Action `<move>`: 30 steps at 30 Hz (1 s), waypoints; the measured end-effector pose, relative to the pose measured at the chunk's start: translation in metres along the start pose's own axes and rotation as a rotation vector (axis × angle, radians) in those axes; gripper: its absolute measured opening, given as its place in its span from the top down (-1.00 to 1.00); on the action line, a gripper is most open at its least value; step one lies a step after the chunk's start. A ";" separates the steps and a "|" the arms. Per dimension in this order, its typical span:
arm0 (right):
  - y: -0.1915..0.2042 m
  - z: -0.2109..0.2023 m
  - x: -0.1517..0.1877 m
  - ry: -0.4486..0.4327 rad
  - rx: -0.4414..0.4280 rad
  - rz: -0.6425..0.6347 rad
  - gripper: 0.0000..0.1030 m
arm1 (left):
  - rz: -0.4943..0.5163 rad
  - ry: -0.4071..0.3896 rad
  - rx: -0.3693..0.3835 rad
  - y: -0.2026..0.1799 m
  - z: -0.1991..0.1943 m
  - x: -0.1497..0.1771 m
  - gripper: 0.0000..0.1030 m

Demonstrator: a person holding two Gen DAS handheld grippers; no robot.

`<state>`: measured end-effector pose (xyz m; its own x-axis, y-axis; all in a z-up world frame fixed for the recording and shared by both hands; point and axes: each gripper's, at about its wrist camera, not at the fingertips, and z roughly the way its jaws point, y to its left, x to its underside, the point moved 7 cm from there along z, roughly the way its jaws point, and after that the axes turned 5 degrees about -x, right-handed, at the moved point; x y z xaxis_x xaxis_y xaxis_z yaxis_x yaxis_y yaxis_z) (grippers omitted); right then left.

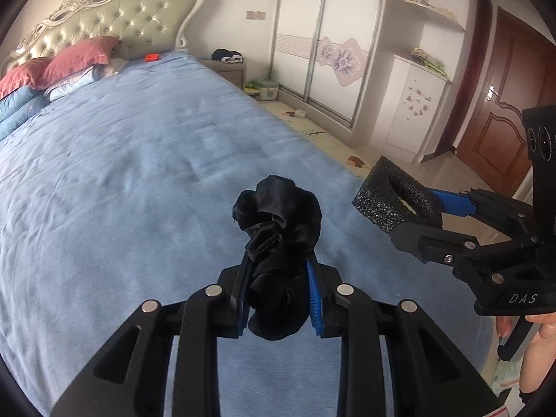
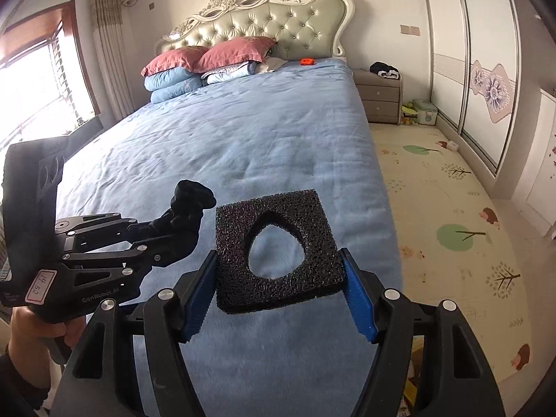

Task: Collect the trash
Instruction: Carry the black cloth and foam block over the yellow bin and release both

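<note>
My left gripper (image 1: pixel 279 260) is shut on a crumpled black bag (image 1: pixel 278 239), held above the foot of the blue bed (image 1: pixel 139 160). The bag also shows in the right wrist view (image 2: pixel 184 215), sticking out of the left gripper (image 2: pixel 180 239). My right gripper (image 2: pixel 278 257) is shut on a square black foam piece (image 2: pixel 278 222) with a rounded hole through it. In the left wrist view the foam piece (image 1: pixel 385 198) hangs at the right of the bag, apart from it, over the bed's edge.
Red pillows (image 2: pixel 222 54) and folded blue quilts (image 2: pixel 173 85) lie at the headboard, with a small red object (image 2: pixel 306 61) beside them. A nightstand (image 2: pixel 378 100) and a green box (image 2: pixel 425 111) stand right of the bed. A patterned floor mat (image 2: pixel 451 208), wardrobe (image 1: pixel 333 45) and brown door (image 1: pixel 504 104) lie to the right.
</note>
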<state>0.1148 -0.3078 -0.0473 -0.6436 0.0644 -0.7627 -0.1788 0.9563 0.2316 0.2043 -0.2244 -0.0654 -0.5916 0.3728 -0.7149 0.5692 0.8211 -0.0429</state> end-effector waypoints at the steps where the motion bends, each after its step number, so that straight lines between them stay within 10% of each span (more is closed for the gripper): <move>1: -0.006 -0.007 0.006 -0.005 0.011 0.012 -0.28 | 0.019 0.005 0.021 -0.015 0.000 0.001 0.46; 18: -0.158 -0.131 0.132 -0.049 0.255 0.330 -0.29 | 0.302 0.136 0.309 -0.234 0.042 0.021 0.46; 30: -0.216 -0.155 0.192 -0.029 0.306 0.477 -0.29 | 0.422 0.321 0.351 -0.319 0.096 0.032 0.46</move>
<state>-0.0854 -0.5458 -0.1503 -0.5784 0.5129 -0.6343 0.3533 0.8584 0.3720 0.0587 -0.5161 -0.1418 -0.3862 0.7890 -0.4778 0.9119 0.4047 -0.0687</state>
